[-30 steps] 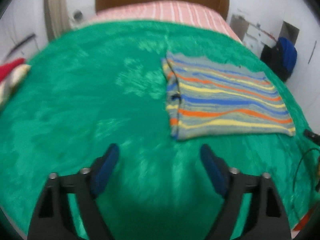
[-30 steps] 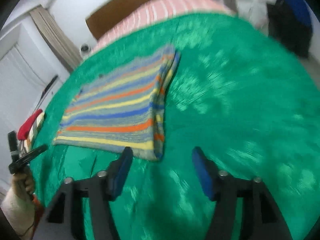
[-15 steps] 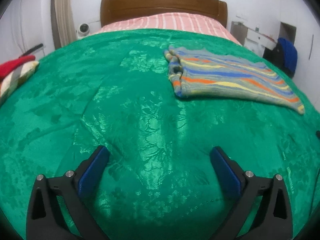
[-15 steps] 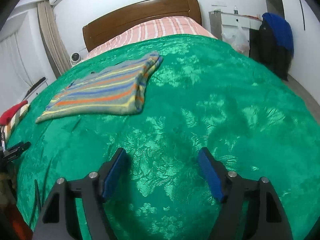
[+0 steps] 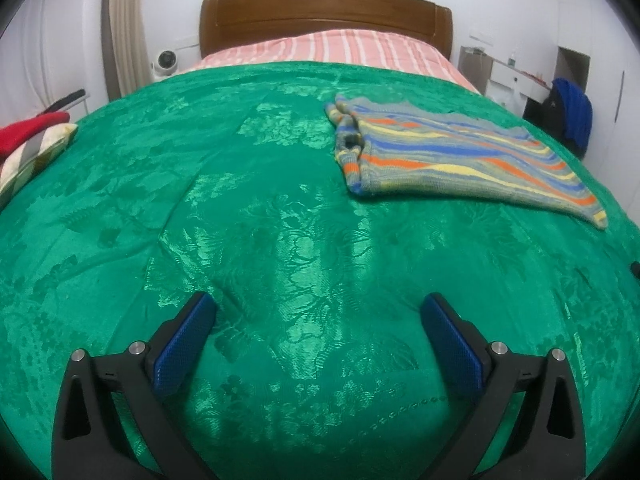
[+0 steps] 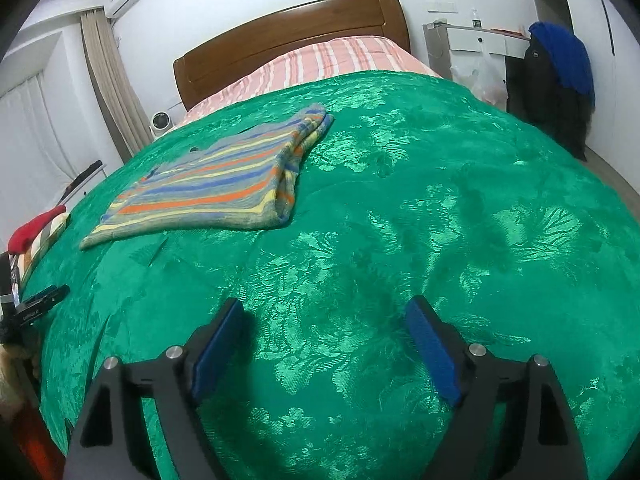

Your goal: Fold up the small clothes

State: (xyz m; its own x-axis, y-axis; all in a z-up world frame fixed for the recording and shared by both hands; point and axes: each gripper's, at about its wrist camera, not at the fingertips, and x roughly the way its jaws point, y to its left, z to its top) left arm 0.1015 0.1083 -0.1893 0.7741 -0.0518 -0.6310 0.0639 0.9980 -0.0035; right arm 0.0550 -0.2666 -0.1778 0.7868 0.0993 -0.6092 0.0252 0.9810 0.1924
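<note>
A folded striped knit garment, grey with blue, orange and yellow bands, lies flat on the green bedspread. In the left wrist view it is ahead and to the right. In the right wrist view the garment is ahead and to the left. My left gripper is open and empty, low over bare bedspread well short of the garment. My right gripper is open and empty, also low over the bedspread, apart from the garment.
A red and patterned pile of clothes lies at the bed's left edge. A wooden headboard and pink striped bedding are at the far end. A white desk and dark clothes with a blue item stand to the right.
Both grippers have drawn back and lowered from the garment, which now lies farther ahead. Both views have steadied. The garment has not moved.
</note>
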